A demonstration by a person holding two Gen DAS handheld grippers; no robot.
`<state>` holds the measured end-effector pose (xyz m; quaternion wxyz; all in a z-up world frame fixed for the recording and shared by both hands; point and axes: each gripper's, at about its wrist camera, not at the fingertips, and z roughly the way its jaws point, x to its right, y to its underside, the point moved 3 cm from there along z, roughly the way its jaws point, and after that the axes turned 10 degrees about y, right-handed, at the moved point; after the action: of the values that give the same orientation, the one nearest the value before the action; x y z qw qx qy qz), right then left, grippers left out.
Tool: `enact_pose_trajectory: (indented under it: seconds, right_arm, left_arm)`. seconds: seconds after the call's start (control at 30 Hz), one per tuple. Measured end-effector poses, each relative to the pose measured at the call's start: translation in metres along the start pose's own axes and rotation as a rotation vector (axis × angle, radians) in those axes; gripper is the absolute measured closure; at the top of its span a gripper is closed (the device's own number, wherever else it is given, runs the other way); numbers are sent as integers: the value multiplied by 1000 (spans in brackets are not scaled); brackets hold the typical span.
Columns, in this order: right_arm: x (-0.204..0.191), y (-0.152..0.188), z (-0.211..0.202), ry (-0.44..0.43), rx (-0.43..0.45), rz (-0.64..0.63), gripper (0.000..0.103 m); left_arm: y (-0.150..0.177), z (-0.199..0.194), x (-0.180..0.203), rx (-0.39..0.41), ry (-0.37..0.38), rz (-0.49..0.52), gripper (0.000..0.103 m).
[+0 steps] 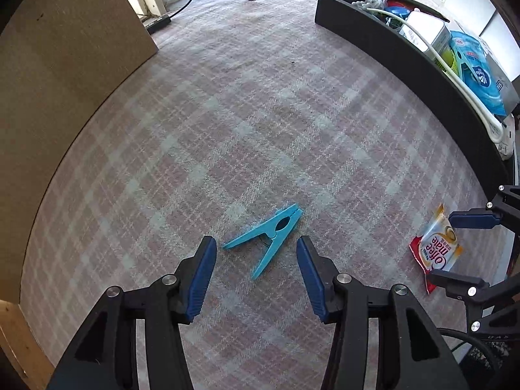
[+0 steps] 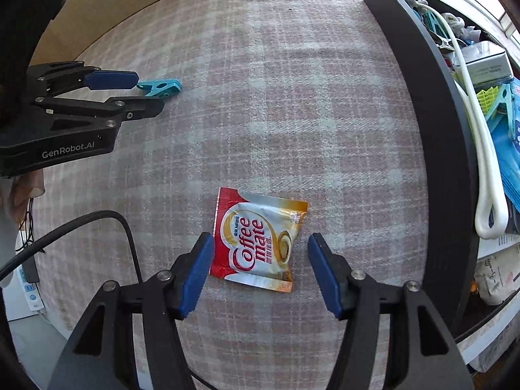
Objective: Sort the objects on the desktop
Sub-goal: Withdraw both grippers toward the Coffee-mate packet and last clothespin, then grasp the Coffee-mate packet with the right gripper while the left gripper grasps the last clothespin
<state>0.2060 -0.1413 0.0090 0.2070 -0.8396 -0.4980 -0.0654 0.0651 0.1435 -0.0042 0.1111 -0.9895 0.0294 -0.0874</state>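
Observation:
A light blue clothes peg (image 1: 271, 238) lies flat on the plaid cloth, between and just ahead of the fingertips of my open left gripper (image 1: 256, 243). A red and white Coffee mate sachet (image 2: 258, 240) lies flat between the fingertips of my open right gripper (image 2: 261, 242). In the left wrist view the sachet (image 1: 435, 248) shows at the right with the right gripper (image 1: 445, 247) open around it. In the right wrist view the left gripper (image 2: 146, 89) shows at the left, over the peg (image 2: 161, 86).
A long black tray (image 1: 406, 55) along the right holds several items: a white hanger (image 2: 484, 175), blue packets, a white box. Its dark wall (image 2: 435, 113) runs close to the right gripper. A brown board (image 1: 58, 65) stands at the left. A black cable (image 2: 97, 217) trails at lower left.

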Motion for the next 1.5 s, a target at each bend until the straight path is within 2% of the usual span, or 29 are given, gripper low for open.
enact_pose_trajectory:
  seconds: [0.1, 0.2, 0.27, 0.33, 0.37, 0.53, 0.67, 0.77, 0.83, 0.97, 1.07, 1.1, 1.13, 1.27, 1.33, 1.4, 1.5]
  right_arm:
    - [-4, 1, 1, 24, -2, -10, 41]
    - [-6, 3, 0, 39, -4, -51, 41]
    - [-9, 5, 0, 60, -3, -92, 44]
    - [-20, 13, 0, 103, 3, -146, 55]
    - [-29, 21, 0, 114, 6, -169, 55]
    - [-47, 37, 0, 119, 20, -208, 58]
    - [-48, 48, -3, 82, 29, -181, 61]
    - [-45, 53, -12, 47, 45, -145, 70]
    - [-42, 54, -18, 43, 54, -136, 90]
    - [-35, 64, -11, 15, 30, -111, 90]
    - [-23, 72, -10, -6, 36, -106, 90]
    - [-4, 70, -12, -16, 37, -104, 91]
    - [19, 62, -15, -23, 39, -101, 92]
    - [60, 54, -20, -40, 64, -86, 93]
    - [66, 46, -29, -43, 81, -82, 94]
    - [76, 32, -36, -34, 106, -77, 94]
    - [96, 11, -51, -24, 143, -50, 94]
  left_arm:
    - [-2, 3, 0, 0, 12, 24, 52]
    - [-1, 2, 1, 0, 34, 30, 56]
    - [2, 2, 5, 5, 51, 35, 66]
    - [6, 1, 9, 11, 56, 42, 71]
    - [8, 0, 11, 14, 55, 42, 73]
    - [16, -1, 21, 34, 58, 11, 74]
    - [20, -3, 26, 57, 72, -49, 74]
    - [22, -8, 28, 72, 60, -83, 74]
    - [21, -12, 30, 82, 58, -88, 74]
    - [19, -12, 29, 81, 40, -113, 74]
    - [20, -14, 31, 84, 35, -118, 74]
    - [21, -15, 32, 85, 33, -118, 74]
    - [22, -17, 33, 87, 30, -118, 74]
    - [21, -25, 34, 99, 24, -133, 74]
    - [17, -30, 34, 108, 30, -153, 74]
    - [-7, -40, 23, 120, 40, -161, 74]
    - [-14, -53, 25, 152, 43, -153, 74]
